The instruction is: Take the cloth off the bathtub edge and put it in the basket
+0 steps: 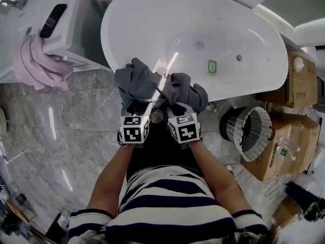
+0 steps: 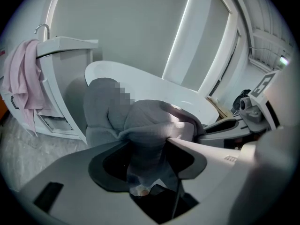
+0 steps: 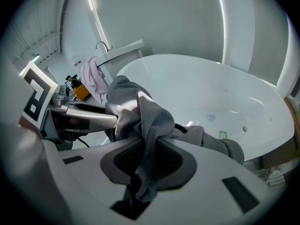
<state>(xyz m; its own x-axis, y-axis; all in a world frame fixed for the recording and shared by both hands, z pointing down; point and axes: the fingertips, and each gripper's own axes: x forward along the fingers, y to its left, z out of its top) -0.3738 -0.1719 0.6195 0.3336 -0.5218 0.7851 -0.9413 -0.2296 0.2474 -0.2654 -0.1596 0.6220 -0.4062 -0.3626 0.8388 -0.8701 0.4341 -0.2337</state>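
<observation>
– Bathroom with a marble floor (image 1: 76, 116) and a white bathtub (image 1: 193, 39). Where's the cloth now?

– The grey cloth (image 1: 147, 83) is bunched on the tub's near edge, right in front of the person. The right tongs (image 3: 147, 146) are pinched on a fold of it. The left tongs (image 2: 143, 146) stand wide, with another fold hanging between them that looks unclamped.

– So this is the pick-up?

– I'd say so, with the grasp half made. Next the left pair needs to close. Then both should lift the cloth clear of the rim and carry it right to the wire basket (image 1: 234, 128) on the floor by the cardboard boxes (image 1: 284, 146), with the loose ends kept from dragging.
</observation>
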